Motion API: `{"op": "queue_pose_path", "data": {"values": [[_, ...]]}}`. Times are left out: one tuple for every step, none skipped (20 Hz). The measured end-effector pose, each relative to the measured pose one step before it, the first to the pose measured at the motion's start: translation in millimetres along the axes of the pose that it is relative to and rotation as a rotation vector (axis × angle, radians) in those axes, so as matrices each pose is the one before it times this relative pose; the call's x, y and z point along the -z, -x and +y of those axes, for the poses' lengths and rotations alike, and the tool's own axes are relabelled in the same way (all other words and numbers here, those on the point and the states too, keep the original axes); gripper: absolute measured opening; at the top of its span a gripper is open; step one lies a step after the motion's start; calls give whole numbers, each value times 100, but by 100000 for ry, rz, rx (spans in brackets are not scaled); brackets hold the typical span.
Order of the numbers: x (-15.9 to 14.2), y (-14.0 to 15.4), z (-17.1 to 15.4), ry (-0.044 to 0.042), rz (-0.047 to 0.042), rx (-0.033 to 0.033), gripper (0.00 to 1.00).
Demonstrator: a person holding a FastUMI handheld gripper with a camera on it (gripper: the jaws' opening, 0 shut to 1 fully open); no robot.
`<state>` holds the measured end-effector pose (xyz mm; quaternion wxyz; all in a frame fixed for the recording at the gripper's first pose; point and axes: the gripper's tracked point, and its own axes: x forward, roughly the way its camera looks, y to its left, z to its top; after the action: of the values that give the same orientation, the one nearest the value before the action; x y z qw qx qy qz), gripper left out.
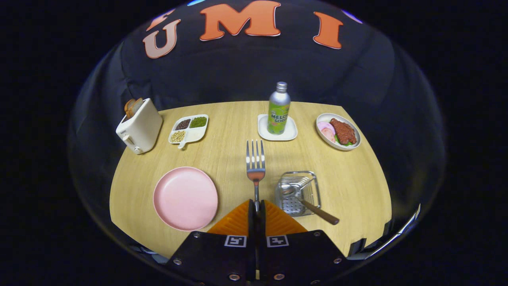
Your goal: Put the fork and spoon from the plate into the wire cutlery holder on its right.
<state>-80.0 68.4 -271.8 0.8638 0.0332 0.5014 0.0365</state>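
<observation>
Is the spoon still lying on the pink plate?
No, the brown-handled metal spoon lies in the wire cutlery holder, the round pink plate is bare, and the hand-held gripper is shut on the steel fork.

Wooden table: plate, toaster (holder too).

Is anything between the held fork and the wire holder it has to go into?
Nothing visible stands between them. The gripper is shut on the fork, held above bare table. The wire cutlery holder sits just right of the fingers, with the spoon already in it, handle sticking out.
</observation>
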Motion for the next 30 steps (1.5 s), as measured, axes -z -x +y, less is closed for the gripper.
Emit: {"op": "queue_pose_path", "data": {"values": [[-35,143,-1233,521,742,1050,4],[208,147,-1004,402,1944,579,4],[207,-13,-1035,461,1802,1284,4],[444,-112,-957,1503,2829,1892,4],[376,-145,-685,1203,2022,985,4],[401,-205,-321,1247,2566,268,4],[532,-168,-192,1270,2739,-426,4],[360,-190,-127,1482,2572,-750,4],[341,-223,-246,1610,2604,-253,4],[346,-310,-197,2402,2760,-26,4],[492,-256,-178,2077,3080,-305,4],[385,-135,-25,1690,3449,-694,4],[223,-277,95,1335,2868,-987,4],[340,-182,-24,1392,3722,-702,4],[221,-310,-86,1290,3313,-421,4],[19,-205,-71,1322,2910,-256,4],[-52,-191,-87,540,2095,149,4],[-226,-257,-4,538,1474,-147,4],[-18,-343,176,688,2231,-856,4],[214,-365,143,451,3507,-706,5],[89,-231,147,153,1778,-622,6],[-364,-327,310,-408,-337,72,7],[-466,-360,-91,322,-1099,1215,8],[-488,-79,11,859,-1862,1017,8],[-514,115,-19,305,-2356,377,10],[-523,302,111,-471,-2298,-76,11],[-588,371,153,-927,-2653,-653,12],[-739,398,200,-1312,-3215,-964,12],[-834,530,50,-872,-3883,-439,13],[-1101,597,-79,-186,-5256,329,13]]}}
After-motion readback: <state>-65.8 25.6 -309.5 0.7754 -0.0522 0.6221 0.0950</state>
